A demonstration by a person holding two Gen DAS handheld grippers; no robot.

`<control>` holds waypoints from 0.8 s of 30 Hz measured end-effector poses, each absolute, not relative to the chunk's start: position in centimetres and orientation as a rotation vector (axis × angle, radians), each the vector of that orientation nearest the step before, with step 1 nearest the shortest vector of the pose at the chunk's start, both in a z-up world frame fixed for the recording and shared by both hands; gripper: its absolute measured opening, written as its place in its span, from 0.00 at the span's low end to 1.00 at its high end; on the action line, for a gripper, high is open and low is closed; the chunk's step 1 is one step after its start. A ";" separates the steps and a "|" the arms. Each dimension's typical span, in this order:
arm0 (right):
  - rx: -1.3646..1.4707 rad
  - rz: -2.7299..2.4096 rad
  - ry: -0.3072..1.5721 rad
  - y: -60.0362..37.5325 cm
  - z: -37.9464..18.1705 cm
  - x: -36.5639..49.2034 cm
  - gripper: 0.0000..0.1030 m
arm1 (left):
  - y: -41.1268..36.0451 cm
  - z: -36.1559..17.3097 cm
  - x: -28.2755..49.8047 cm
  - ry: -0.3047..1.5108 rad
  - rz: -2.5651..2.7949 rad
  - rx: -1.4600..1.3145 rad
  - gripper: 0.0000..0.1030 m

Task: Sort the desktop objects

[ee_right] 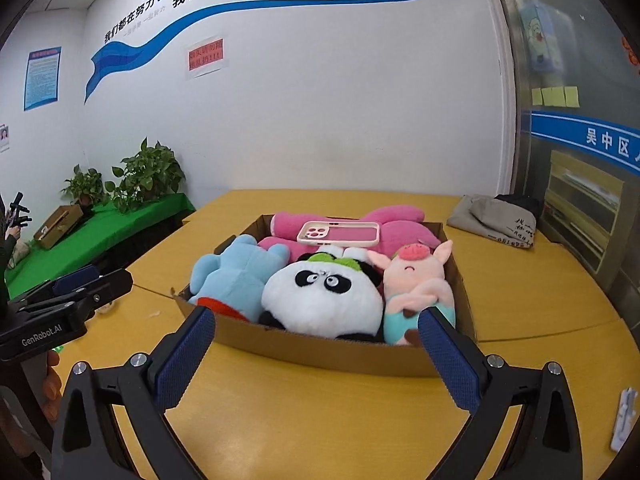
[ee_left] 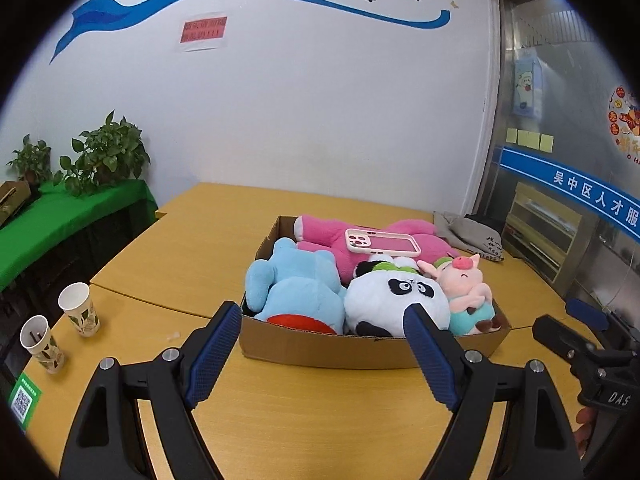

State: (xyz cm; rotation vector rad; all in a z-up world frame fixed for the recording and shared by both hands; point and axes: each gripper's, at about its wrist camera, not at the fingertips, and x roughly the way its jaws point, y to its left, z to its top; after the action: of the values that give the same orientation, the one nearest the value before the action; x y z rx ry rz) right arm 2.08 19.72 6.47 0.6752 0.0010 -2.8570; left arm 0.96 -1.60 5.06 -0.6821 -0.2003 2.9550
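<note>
The left gripper [ee_left: 320,316] and right gripper [ee_right: 316,320] are both standing wide apart, gripping nothing, short of the cardboard box's [ee_left: 360,346] near wall. Bare yellow table [ee_right: 320,420] is lying between them and the box, which is holding four plush toys [ee_left: 394,304] and a pink phone [ee_left: 382,242]. Two paper cups [ee_left: 78,308] are standing far left; a white wall is rising behind.

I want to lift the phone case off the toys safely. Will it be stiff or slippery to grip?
The phone case looks thin and empty, so probably light and a bit flexible. Its smooth rim may slip between pads. It rests loosely on the soft pink plush toy, so a push would likely slide or tilt it.
</note>
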 end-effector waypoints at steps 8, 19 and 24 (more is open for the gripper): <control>0.753 -2.866 -0.025 20.7 3.9 2.3 1.00 | -0.1 3.9 0.6 -0.181 2.919 -0.698 0.81; 0.858 -2.876 -0.028 20.3 1.2 0.3 1.00 | 0.2 0.8 -2.4 -0.211 2.888 -0.859 0.81; 0.876 -2.887 -0.009 20.5 0.5 -0.5 1.00 | 1.3 -0.7 -3.7 -0.172 2.854 -0.920 0.81</control>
State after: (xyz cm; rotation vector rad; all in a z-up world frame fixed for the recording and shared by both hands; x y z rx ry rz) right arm -0.54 20.53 0.51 0.8755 -0.0095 -2.8875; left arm -3.72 1.31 -0.71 -0.9204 -0.1717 2.8539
